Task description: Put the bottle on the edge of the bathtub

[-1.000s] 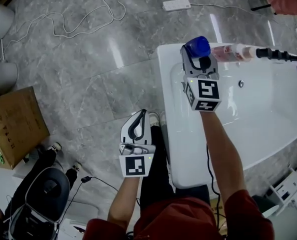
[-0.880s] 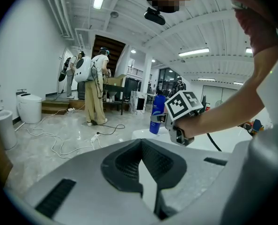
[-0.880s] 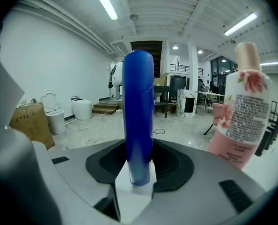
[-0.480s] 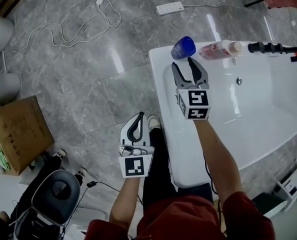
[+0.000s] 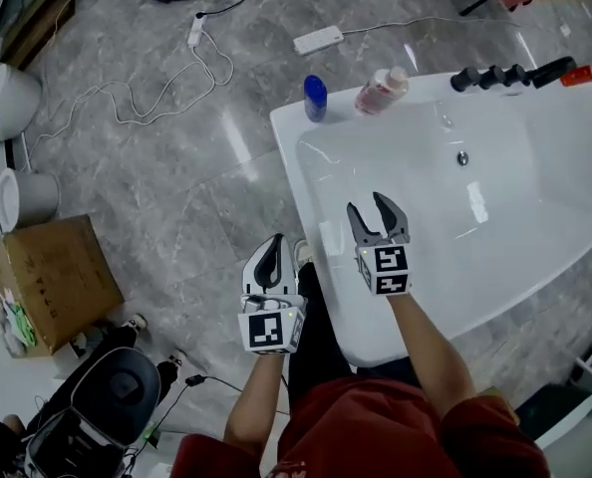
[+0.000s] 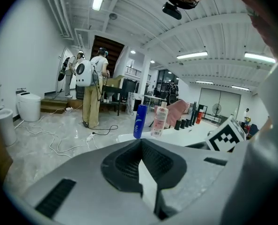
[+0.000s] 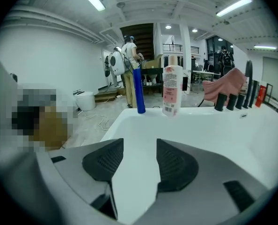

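Already the blue bottle (image 5: 315, 98) stands upright on the far rim of the bathtub (image 5: 286, 147), just beside a pink bottle (image 5: 381, 90). The right gripper (image 5: 368, 207), jaws spread and empty, hangs over the bathtub. The left gripper (image 5: 273, 242) is pressed together above the floor. Being tall and narrow, the blue bottle could topple off the rim if a careless swing knocked it.

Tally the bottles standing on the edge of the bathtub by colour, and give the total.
Blue bottle: 1
Pink bottle: 1
Total: 2
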`<state>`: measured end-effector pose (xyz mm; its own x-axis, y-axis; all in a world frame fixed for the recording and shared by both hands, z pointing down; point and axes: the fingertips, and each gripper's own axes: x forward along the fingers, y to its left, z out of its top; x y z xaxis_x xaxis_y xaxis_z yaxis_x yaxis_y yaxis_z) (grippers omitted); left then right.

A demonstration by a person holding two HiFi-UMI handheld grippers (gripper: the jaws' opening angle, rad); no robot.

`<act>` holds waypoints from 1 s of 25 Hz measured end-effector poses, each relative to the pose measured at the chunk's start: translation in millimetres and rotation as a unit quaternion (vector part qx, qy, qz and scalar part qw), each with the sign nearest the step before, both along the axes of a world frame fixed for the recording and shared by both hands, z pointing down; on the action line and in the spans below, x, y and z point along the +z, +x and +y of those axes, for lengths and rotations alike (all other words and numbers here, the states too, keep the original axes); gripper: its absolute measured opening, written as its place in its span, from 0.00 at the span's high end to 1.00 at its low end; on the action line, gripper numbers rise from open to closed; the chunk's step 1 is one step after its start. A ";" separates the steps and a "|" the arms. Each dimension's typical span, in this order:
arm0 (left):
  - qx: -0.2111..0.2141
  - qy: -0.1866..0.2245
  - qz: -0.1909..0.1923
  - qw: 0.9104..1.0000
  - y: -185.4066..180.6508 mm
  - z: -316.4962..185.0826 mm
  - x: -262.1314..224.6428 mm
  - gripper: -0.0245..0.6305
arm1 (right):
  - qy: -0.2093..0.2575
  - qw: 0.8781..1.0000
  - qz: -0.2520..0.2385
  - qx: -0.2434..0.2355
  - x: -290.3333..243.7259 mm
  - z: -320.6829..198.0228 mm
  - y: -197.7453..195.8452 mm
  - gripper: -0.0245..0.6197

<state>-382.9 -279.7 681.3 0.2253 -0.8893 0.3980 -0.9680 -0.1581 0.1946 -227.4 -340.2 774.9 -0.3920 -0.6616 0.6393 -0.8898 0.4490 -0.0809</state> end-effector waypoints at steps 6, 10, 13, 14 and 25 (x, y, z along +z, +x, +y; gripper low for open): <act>-0.013 -0.007 0.008 1.000 30.2 43.8 -29.0 0.96 | 0.001 1.000 -0.009 -0.005 -38.6 75.9 55.5 0.62; -0.013 -0.014 -0.003 1.000 60.0 87.6 -53.9 0.96 | -0.005 1.000 -0.020 0.002 -72.1 128.5 100.3 0.63; -0.017 -0.006 -0.012 1.000 79.7 114.0 -77.0 0.96 | 0.011 0.999 -0.035 0.008 -107.6 152.7 127.4 0.63; -0.017 -0.003 -0.014 1.000 86.9 122.5 -83.5 0.96 | 0.020 0.999 -0.038 0.007 -120.0 158.9 135.9 0.63; -0.010 0.093 -0.073 0.993 150.9 185.0 -186.5 0.96 | 0.159 0.987 -0.029 -0.012 -269.4 199.9 208.1 0.63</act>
<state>-232.0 -94.7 494.8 0.1591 -0.9540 0.2541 -0.9871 -0.1588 0.0219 -19.3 -140.3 505.4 -0.4397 -0.8150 0.3775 -0.8766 0.4809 0.0172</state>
